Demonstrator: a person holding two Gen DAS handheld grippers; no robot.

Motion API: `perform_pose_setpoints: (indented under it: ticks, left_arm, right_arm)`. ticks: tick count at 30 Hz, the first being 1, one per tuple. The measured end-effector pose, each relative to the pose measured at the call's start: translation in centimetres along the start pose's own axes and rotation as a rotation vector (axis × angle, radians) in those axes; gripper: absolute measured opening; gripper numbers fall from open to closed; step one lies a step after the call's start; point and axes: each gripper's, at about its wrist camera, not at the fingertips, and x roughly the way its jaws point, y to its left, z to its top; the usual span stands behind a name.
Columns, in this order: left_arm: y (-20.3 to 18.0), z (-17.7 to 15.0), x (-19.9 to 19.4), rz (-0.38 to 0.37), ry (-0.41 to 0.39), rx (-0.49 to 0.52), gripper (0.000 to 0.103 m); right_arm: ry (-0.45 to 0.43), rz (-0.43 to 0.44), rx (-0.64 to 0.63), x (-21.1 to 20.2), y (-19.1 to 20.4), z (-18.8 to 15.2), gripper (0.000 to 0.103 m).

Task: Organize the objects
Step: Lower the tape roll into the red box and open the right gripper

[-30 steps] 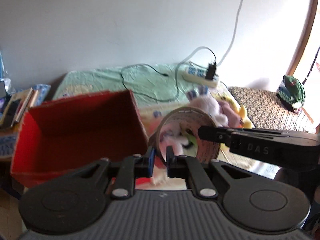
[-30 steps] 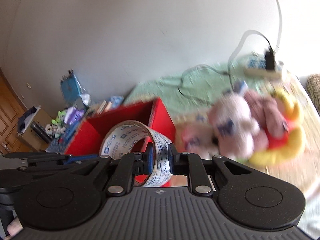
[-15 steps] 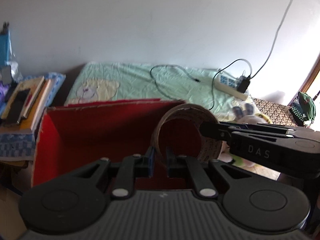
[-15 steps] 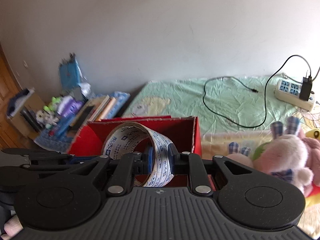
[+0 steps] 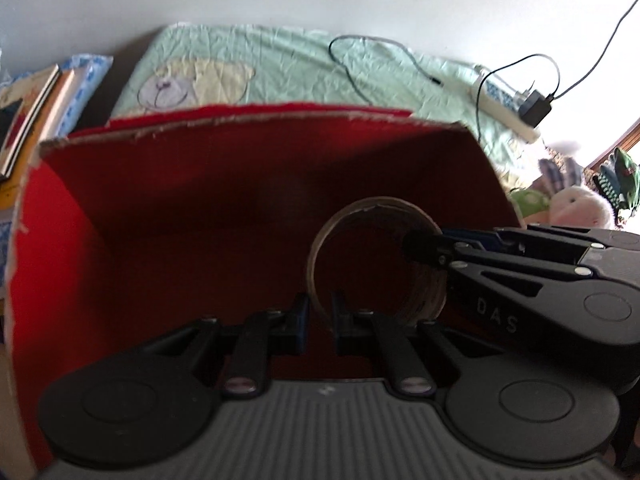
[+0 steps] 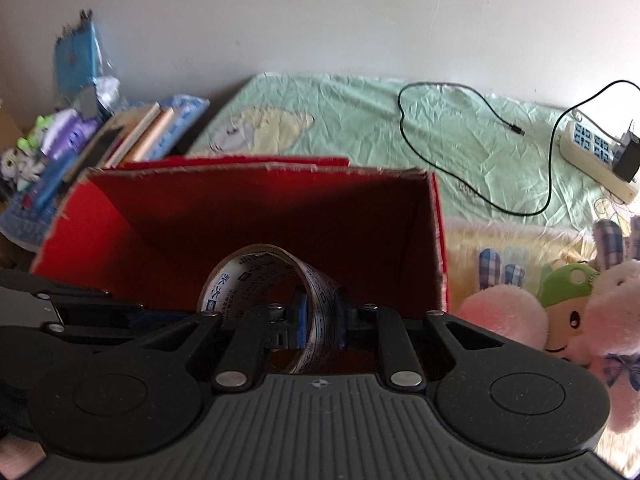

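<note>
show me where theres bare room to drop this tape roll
The red box floor left of the tape roll looks bare. Green sheet between box and cable is free. Crowded: plush toys at right, books at left.

Red box point(image 5: 240, 208) floor hidden, blurred.

Your left gripper point(image 5: 319, 317) and right gripper point(image 6: 322, 322) are matte black, with ribbed grey bases, silver screws, blue-lined fingers; "DAS" marks one side.
</note>
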Motion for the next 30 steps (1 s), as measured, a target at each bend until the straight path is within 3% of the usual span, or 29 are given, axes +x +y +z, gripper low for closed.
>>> perform_pose_setpoints:
  ticks: [10, 15, 21, 24, 27, 30]
  left_arm:
    - [1.4, 0.4, 1.5, 0.004, 0.056, -0.012, 0.01]
    - [1.0, 0.4, 0.3, 0.096, -0.002, 0.075, 0.03]
    - [1.9, -0.6, -0.9, 0.251, -0.085, 0.176, 0.028]
    - [2.7, -0.6, -1.4, 0.187, -0.099, 0.153, 0.029]
    - [3.7, -0.7, -1.9, 0.208, -0.129, 0.105, 0.029]
    - [5.4, -0.5, -2.3, 0.176, -0.129, -0.011, 0.029]
  right_arm:
    - [0.063, -0.017, 0.036, 2.6, 0.2, -0.1, 0.012]
    - [0.055, -0.041, 0.041, 2.6, 0.2, 0.0, 0.012]
    - [0.003, -0.06, 0.058, 2.1, 0.0, -0.4, 0.011]
    - [-0.03, 0.02, 0.118, 1.2, -0.6, -0.6, 0.02]
    - [0.009, 0.198, 0.191, 0.4, -1.3, -0.1, 0.02]
    - [0.015, 0.261, 0.162, -0.5, -0.4, 0.4, 0.02]
